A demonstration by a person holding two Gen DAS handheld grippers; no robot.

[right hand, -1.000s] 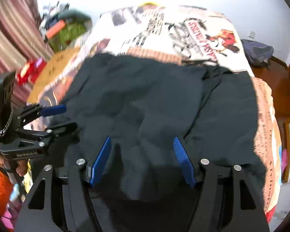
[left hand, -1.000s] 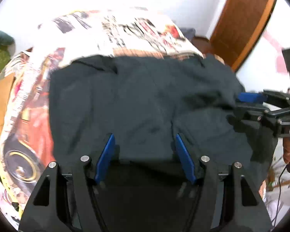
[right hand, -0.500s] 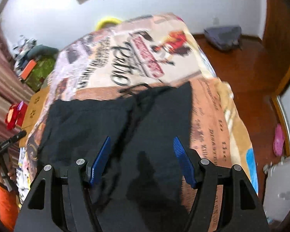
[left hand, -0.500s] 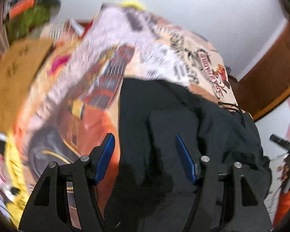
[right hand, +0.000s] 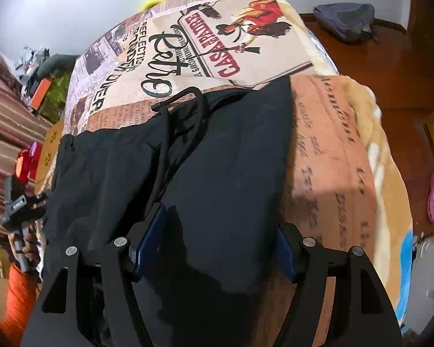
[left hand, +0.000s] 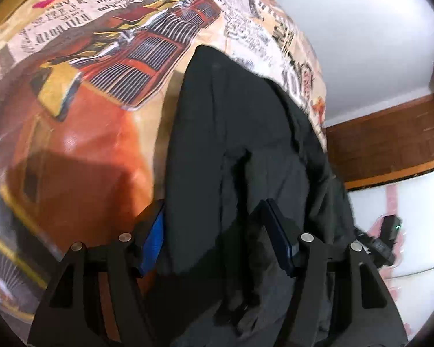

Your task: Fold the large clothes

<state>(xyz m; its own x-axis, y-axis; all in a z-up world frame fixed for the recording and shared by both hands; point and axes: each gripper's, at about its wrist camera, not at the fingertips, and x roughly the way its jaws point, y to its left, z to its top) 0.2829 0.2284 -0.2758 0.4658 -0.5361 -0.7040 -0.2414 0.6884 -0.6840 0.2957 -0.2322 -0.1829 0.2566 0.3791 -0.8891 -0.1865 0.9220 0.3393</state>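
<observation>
The dark garment (right hand: 222,173) lies spread on the printed bedspread (right hand: 205,49), its drawstring (right hand: 188,115) toward twelve o'clock. The left hand-held gripper (left hand: 217,240) stands open over the garment's nine o'clock edge. The right hand-held gripper (right hand: 214,245), jaws just widened and unclamped, straddles the three o'clock edge.

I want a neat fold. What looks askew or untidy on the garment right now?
The black garment is not flat: its drawstring trails loose in a loop onto the printed bedspread, and the cloth near the left gripper is bunched in overlapping layers.
</observation>
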